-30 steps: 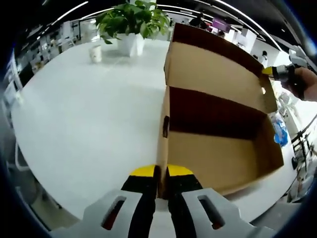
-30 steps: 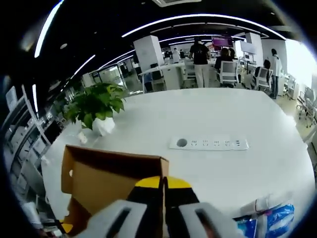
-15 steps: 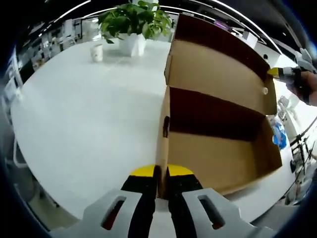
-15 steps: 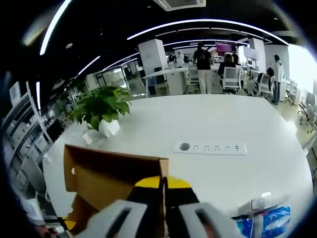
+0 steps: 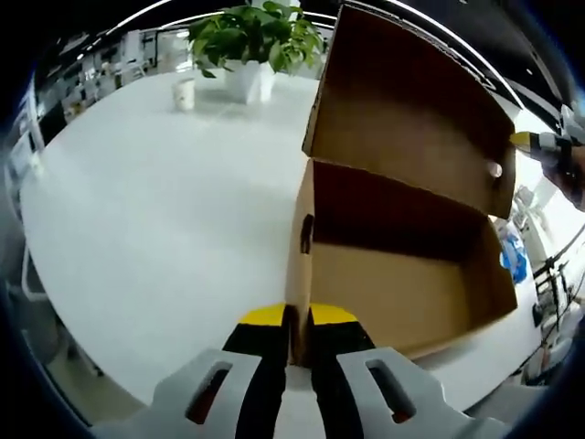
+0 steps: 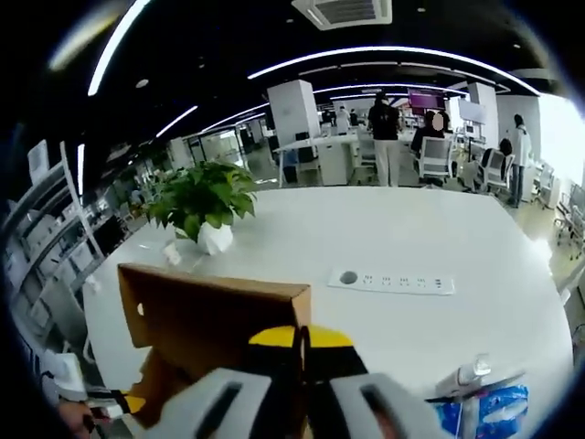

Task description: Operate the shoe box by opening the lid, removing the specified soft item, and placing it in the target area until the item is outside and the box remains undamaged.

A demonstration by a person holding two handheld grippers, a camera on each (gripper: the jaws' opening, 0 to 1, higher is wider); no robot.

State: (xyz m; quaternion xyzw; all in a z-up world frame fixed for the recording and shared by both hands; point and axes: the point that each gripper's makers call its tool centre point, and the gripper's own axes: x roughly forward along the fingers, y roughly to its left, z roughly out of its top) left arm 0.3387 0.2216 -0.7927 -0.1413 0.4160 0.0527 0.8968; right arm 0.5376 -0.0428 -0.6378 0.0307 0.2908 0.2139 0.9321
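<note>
Right gripper view. The right gripper [image 6: 301,337], jaws closed, pinches the top edge of the raised cardboard lid [image 6: 215,315] of the shoe box, its yellow-tipped fingers [image 6: 274,337] meeting at the lid's right corner. A small round hole pierces the lid near its left edge. At lower left, the left gripper [image 6: 128,402] shows its yellow tip beside a hand [image 6: 71,416]. Beyond the lid lies a white table [image 6: 384,238] carrying a potted plant [image 6: 203,203], a small white cup [image 6: 173,252], a white power strip [image 6: 393,282] and, at lower right, a blue package [image 6: 489,407]. People stand and sit among desks in the background.
</note>
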